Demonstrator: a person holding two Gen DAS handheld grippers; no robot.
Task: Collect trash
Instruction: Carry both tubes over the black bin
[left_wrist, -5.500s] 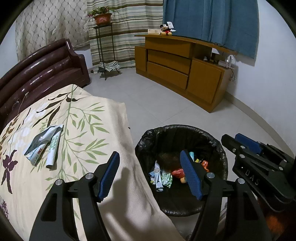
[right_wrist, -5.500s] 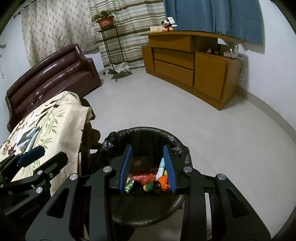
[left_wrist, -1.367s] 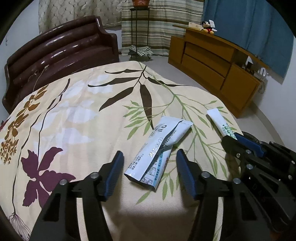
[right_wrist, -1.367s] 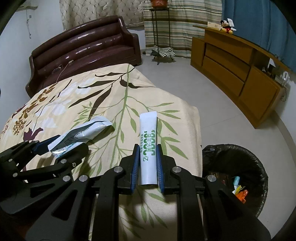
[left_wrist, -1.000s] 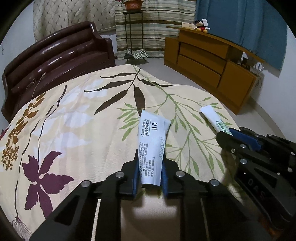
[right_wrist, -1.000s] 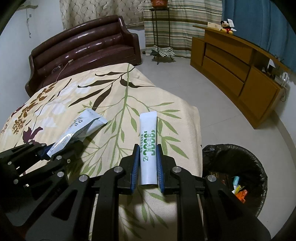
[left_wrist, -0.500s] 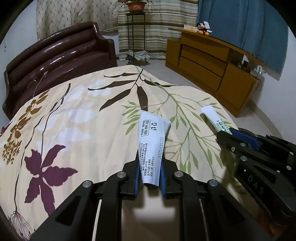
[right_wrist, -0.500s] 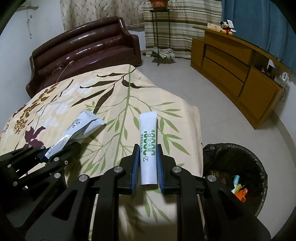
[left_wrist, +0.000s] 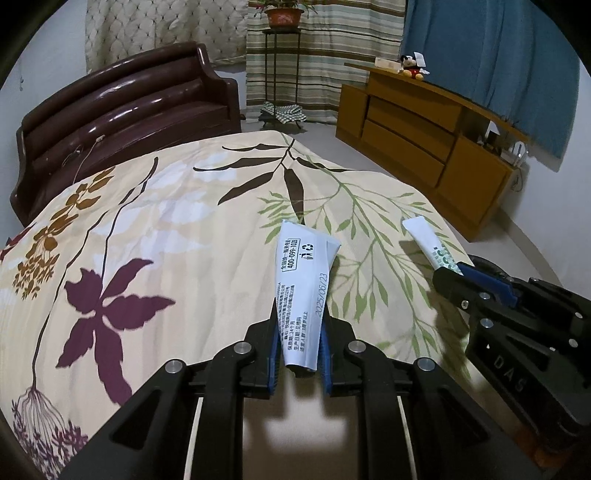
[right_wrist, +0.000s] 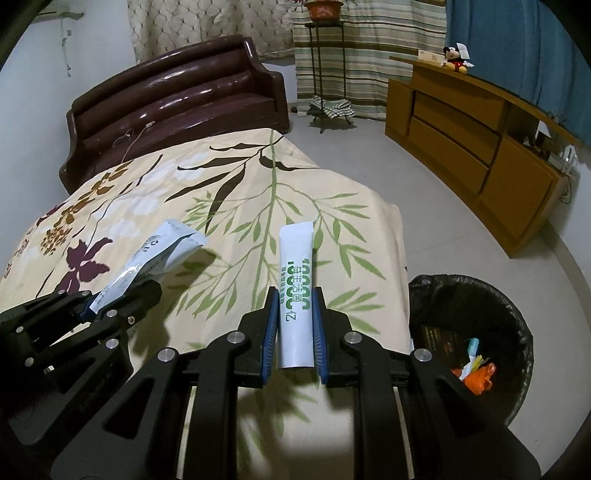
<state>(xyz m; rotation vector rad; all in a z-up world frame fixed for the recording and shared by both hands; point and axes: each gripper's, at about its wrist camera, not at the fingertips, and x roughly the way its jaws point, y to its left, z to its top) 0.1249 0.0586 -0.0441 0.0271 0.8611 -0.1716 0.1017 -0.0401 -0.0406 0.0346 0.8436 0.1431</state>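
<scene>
tubes: 2 – pale blue tube (left_wrist: 301, 291), white-green tube (right_wrist: 295, 291) | grippers: 2 – left gripper (left_wrist: 298, 354), right gripper (right_wrist: 294, 332) | trash bin (right_wrist: 513, 317): 1 | sofa (right_wrist: 184, 107): 1 | potted plant (left_wrist: 282, 14): 1

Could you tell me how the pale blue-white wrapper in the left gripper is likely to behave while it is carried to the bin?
The wrapper looks thin and creased, so it is probably light and floppy. Its free end stands unsupported above the left gripper, so it may bend or flutter. It seems unlikely to break.

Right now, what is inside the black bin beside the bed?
The black-lined bin holds an orange wrapper, a teal-tipped piece and pale scraps. Whatever lies beneath, and the near side, is hidden by its rim.
</scene>
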